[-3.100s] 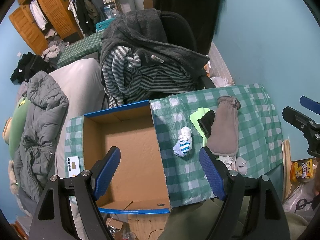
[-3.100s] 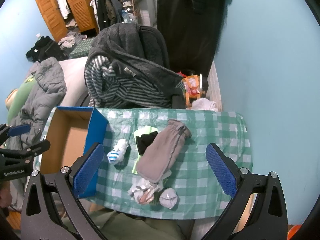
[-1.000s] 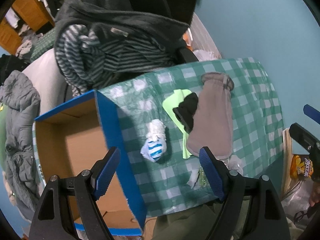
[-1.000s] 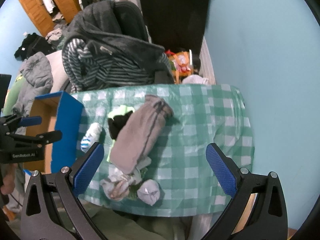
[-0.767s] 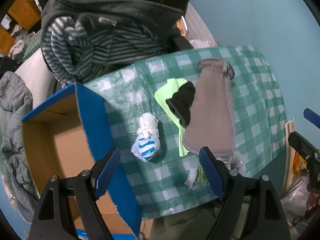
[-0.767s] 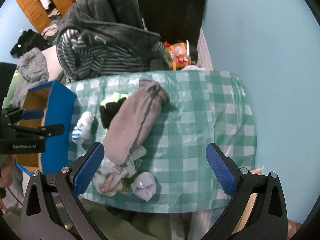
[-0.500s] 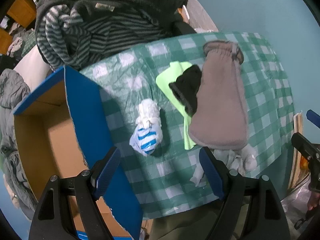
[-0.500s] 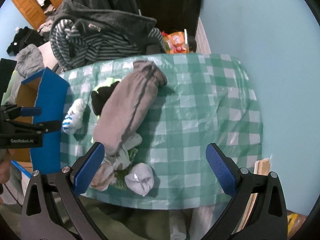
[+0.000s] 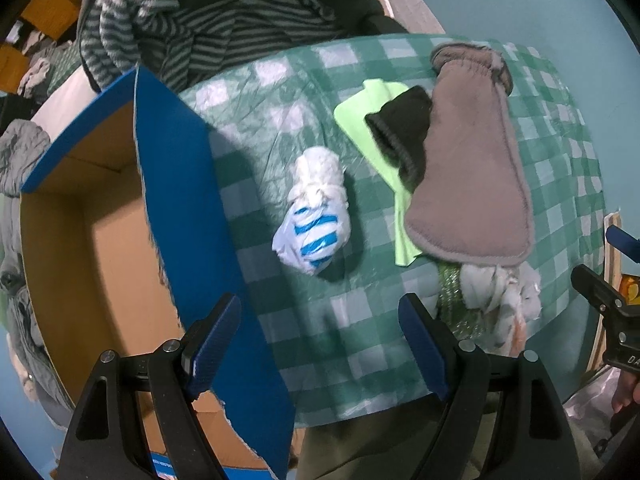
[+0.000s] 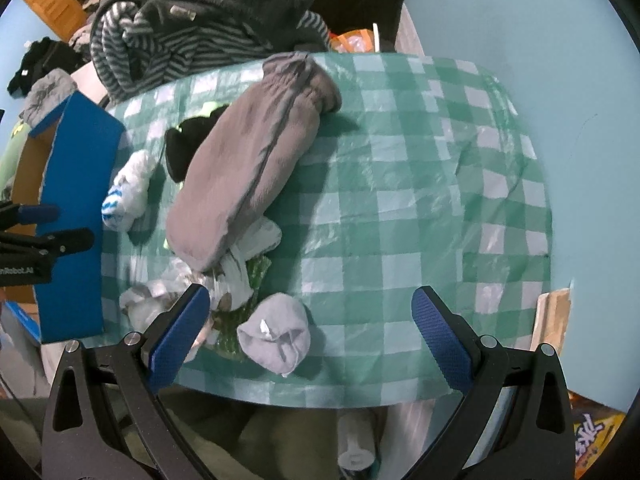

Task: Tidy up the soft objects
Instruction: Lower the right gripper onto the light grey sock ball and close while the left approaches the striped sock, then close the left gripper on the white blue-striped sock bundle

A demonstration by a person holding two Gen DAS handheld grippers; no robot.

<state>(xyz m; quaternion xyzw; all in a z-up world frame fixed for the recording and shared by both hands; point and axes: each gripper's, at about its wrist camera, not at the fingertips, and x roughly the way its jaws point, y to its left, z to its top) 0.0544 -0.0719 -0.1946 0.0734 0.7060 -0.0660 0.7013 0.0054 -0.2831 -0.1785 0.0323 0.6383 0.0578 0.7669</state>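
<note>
A small table under a green checked cloth (image 10: 420,208) stands against the pale blue wall, and a pile of striped and dark grey clothes (image 9: 208,20) is heaped just behind it. An open cardboard box (image 9: 100,240) with blue outer walls sits at the table's left end, its side touching the cloth.

On the cloth lies a long grey mitten (image 10: 248,168), overlapping a black sock (image 9: 404,132) and a lime green cloth (image 9: 368,116). Left of these, near the box wall, is a white sock ball with blue stripes (image 9: 314,220). At the near edge lie a crumpled bundle of white socks (image 10: 168,296) and a pale grey rolled sock (image 10: 276,334).

The left gripper (image 9: 320,340) hangs above the striped sock ball with fingers spread wide, holding nothing. The right gripper (image 10: 310,330) is likewise spread wide, empty, over the rolled sock.
</note>
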